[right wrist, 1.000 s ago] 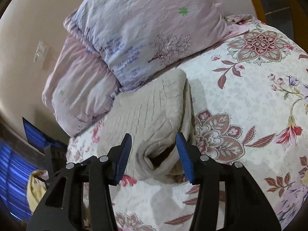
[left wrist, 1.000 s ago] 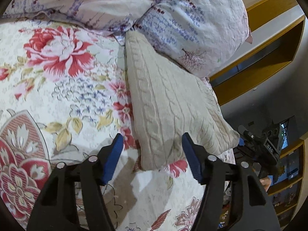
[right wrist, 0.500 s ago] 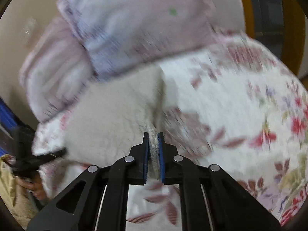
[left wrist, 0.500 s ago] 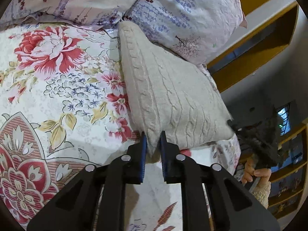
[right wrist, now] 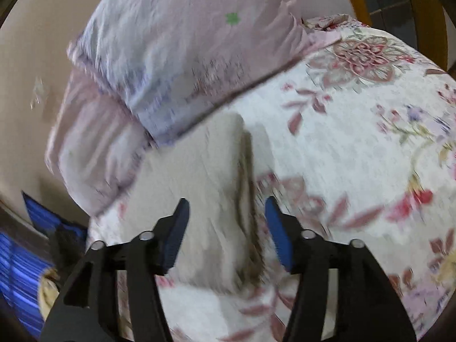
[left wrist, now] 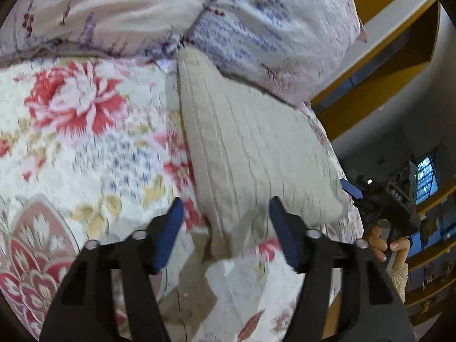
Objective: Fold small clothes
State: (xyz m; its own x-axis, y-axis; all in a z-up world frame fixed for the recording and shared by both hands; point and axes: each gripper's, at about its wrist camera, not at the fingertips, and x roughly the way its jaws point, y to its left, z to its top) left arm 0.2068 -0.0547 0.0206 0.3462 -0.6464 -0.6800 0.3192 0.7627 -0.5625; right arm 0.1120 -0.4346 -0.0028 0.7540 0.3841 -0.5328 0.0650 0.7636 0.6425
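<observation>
- Left wrist view: left gripper stands wide apart, blue pads clear of the cloth; its jaws have just been opening, and the near corner of the cream cable-knit garment lies between them, unpinched
- Garment rests folded on the floral bedspread, a long block; far end butts against the pillow, near end points at the gripper
- Right gripper shows at the garment's far side near the bed edge, a hand on its handle; its jaw state is not readable from here
- Judged step: letting go after a fold. Draw straight back and a little up, so no pad snags the loose knit and drags the corner open

- Right wrist view, blurred: right gripper also parted, nothing clamped; jaws have just been opening, with the garment's stacked edge lying between the pads
- Garment sits beside the pillows, layers showing along its right side, bedspread beyond
- Judged: layers look roughly aligned, blur hides the detail. Back both grippers off together; one leaving first could skew the stack
- Thick knit tends to spring up; a light press on top may settle it, if needed
- Next grip, if another fold is wanted: take all layers at the short end, not the top one alone
</observation>
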